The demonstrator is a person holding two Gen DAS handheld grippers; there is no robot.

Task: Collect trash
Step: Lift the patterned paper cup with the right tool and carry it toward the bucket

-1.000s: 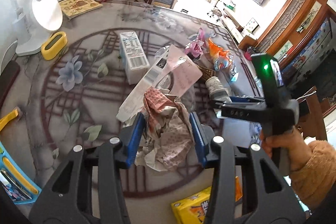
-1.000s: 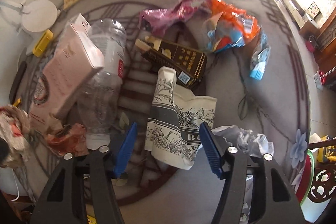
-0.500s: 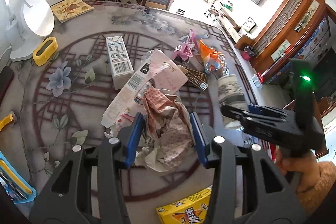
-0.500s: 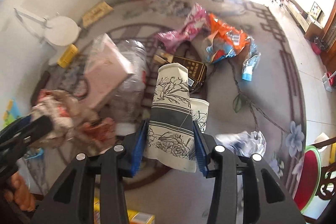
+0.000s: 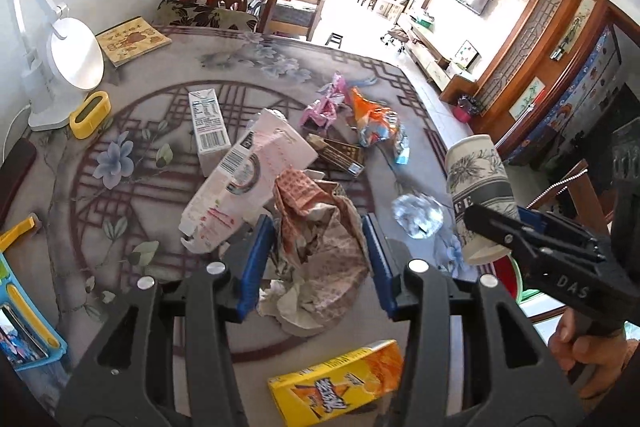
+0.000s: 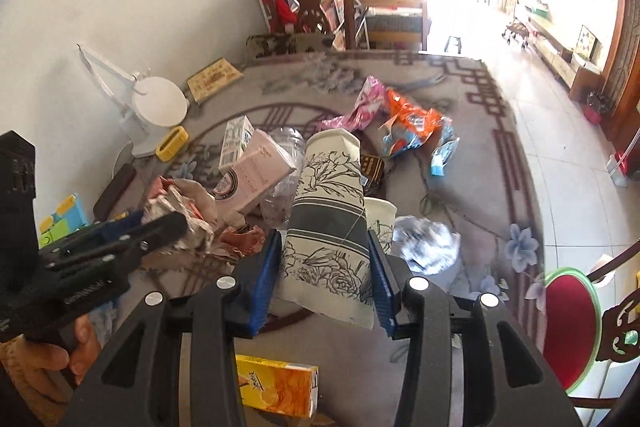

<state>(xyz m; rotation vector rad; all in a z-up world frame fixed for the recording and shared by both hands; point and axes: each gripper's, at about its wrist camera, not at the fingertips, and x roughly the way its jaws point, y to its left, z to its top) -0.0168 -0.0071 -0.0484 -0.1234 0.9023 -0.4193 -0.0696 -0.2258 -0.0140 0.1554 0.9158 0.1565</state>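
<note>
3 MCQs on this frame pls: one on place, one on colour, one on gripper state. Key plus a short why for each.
1. Where is the yellow box?
A. on the table edge nearest the grippers
B. beside the lamp
C. on the chair

2. Colour of the snack bag next to the pink wrapper?
A. green
B. orange
C. black

3. What does the right gripper hold?
A. nothing
B. a plastic bottle
C. a flower-printed paper cup

Key: 1 A, it lies just below the left gripper. 2 B, orange foil shows. 3 C, the paper cup sits clamped between the blue pads.
</note>
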